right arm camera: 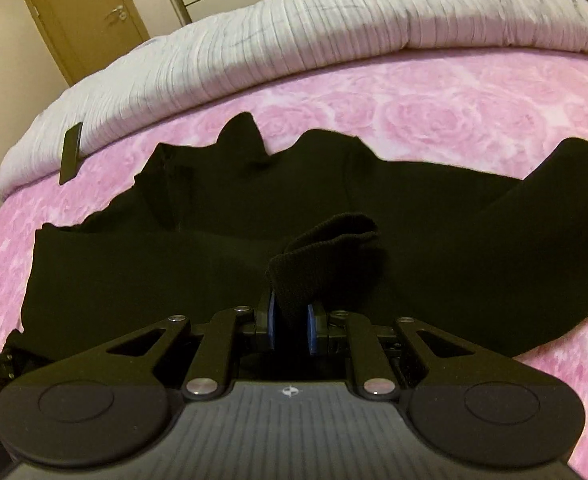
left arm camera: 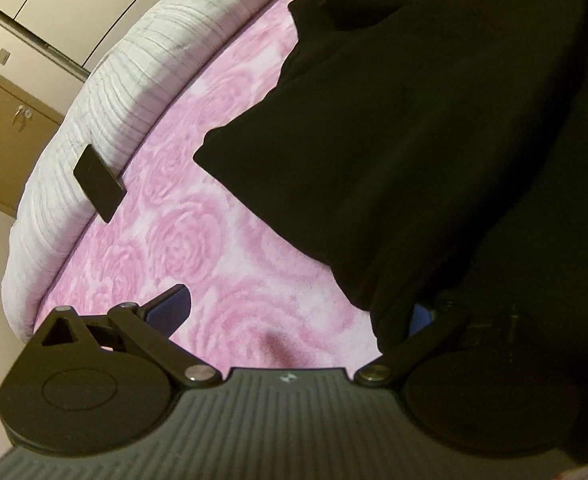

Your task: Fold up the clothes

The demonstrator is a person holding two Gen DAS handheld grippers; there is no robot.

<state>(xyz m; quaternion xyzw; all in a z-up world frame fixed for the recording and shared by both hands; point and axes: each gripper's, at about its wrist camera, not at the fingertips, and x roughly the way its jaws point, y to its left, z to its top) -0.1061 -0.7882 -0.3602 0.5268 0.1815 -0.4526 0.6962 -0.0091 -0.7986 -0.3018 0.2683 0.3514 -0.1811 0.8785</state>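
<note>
Black garment [right arm camera: 222, 248] spread flat across pink rose-print blanket [right arm camera: 434, 112], long axis running side to side, one dark sleeve-like part reaching out toward upper right of right wrist view. Grey-white ribbed duvet [right arm camera: 294, 40] bunched along far edge of blanket. Small flat black rectangular object [right arm camera: 71, 152] resting at seam between duvet and blanket, well apart from garment. Tan door [right arm camera: 82, 12] with handle beyond bed, pale wardrobe panels beside it.

Right gripper [right arm camera: 292, 320]: blue pads drawn close together, clamped on ribbed black hem [right arm camera: 326, 256] of garment; hem folded up into a raised loop just ahead of fingers, blocking sight of cloth directly behind it.

Left gripper [left arm camera: 294, 316]: jaws spread wide. One blue-padded finger [left arm camera: 170, 312] bare over blanket; other finger mostly buried behind edge of black garment [left arm camera: 394, 140], only a sliver of blue showing. Contact with cloth there: cannot tell.

Left wrist view only: straight garment edge and corner lying on blanket, dark shadow patch on blanket between fingers. Right wrist view only: full garment outline, clamped hem, dark mechanical parts at far left frame edge, identity unclear.
</note>
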